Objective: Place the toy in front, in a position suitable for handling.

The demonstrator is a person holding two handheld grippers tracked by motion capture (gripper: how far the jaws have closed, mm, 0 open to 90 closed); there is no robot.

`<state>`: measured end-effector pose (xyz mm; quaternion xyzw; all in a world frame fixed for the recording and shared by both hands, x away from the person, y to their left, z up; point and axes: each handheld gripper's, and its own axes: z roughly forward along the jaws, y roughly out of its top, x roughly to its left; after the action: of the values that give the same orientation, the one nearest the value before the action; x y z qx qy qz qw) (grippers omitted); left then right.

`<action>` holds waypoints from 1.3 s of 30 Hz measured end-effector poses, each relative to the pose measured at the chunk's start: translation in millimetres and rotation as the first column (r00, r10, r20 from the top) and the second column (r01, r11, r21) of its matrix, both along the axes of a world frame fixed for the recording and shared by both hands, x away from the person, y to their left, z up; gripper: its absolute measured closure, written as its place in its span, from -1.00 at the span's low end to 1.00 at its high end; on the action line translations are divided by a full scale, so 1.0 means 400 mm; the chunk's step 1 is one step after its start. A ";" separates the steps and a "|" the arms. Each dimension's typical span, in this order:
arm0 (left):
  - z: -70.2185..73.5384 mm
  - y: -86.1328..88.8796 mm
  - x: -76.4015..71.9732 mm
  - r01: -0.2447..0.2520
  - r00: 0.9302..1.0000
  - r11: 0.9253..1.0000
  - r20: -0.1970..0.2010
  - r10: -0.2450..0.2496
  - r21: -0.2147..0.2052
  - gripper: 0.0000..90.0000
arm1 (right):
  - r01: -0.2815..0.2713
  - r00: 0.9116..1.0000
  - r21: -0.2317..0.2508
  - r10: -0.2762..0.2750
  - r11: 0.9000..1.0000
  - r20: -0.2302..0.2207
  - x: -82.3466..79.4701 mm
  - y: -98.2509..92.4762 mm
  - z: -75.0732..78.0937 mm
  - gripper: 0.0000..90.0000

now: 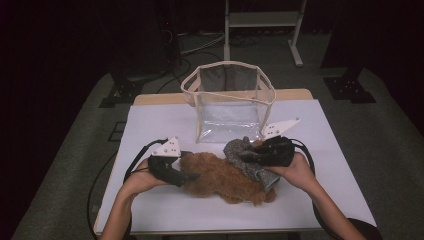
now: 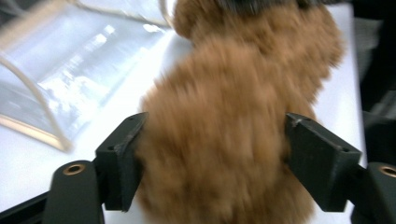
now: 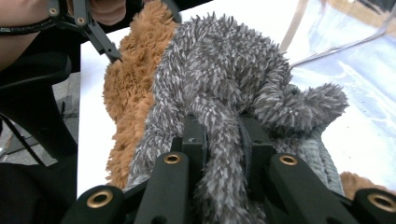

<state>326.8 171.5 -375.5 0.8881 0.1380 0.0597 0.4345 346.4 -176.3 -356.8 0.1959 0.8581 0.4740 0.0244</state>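
Note:
A brown fuzzy plush piece (image 1: 220,180) lies on the white table near the front edge. A grey fuzzy sock (image 1: 239,149) with a knit cuff rests on its right end. My left gripper (image 1: 192,176) is at the brown piece's left end. In the left gripper view its jaws (image 2: 215,158) stand wide apart with the brown fur (image 2: 224,116) filling the gap, blurred; I see no squeeze. My right gripper (image 1: 245,156) is shut on a fold of the grey sock (image 3: 219,70), which bulges between its jaws (image 3: 223,135). Brown fur (image 3: 133,84) lies behind it.
A clear plastic bag (image 1: 227,107) with beige trim stands open-topped just behind the two pieces, mid-table. The white table cover (image 1: 165,120) runs out to the left and right of it. Cables trail from both grippers. Dark floor and stands surround the table.

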 end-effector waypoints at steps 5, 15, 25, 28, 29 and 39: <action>-0.010 -0.007 -0.006 0.016 1.000 1.000 0.009 -0.016 -0.013 -0.17 | 0.006 1.000 0.017 -0.007 1.000 0.021 -0.015 -0.016 -0.003 0.66; -0.025 -0.092 -0.012 0.046 0.999 0.998 0.014 -0.045 -0.031 -0.06 | 0.013 0.994 0.004 -0.013 1.000 0.108 -0.075 -0.002 0.056 0.66; -0.022 -0.085 -0.016 0.040 0.998 0.999 0.039 -0.039 -0.036 -0.08 | 0.002 0.998 -0.012 -0.001 1.000 0.055 -0.053 -0.039 0.013 0.66; -0.023 -0.094 -0.016 0.042 0.998 0.999 0.039 -0.041 -0.035 -0.06 | 0.027 0.999 0.014 -0.027 1.000 0.027 -0.053 -0.072 0.009 0.66; -0.024 -0.101 -0.017 0.047 0.998 0.998 0.039 -0.046 -0.035 -0.05 | 0.032 0.999 0.012 -0.032 0.999 0.030 -0.055 -0.072 0.013 0.66; -0.028 -0.182 -0.021 0.094 0.995 0.995 0.047 -0.093 -0.017 -0.03 | -0.062 0.995 -0.094 0.069 0.994 0.076 -0.053 0.086 0.028 0.66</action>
<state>318.5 98.5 -386.6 0.8878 0.0866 0.0583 0.4482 325.4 -141.9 -345.7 0.1476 0.8833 0.4420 0.0516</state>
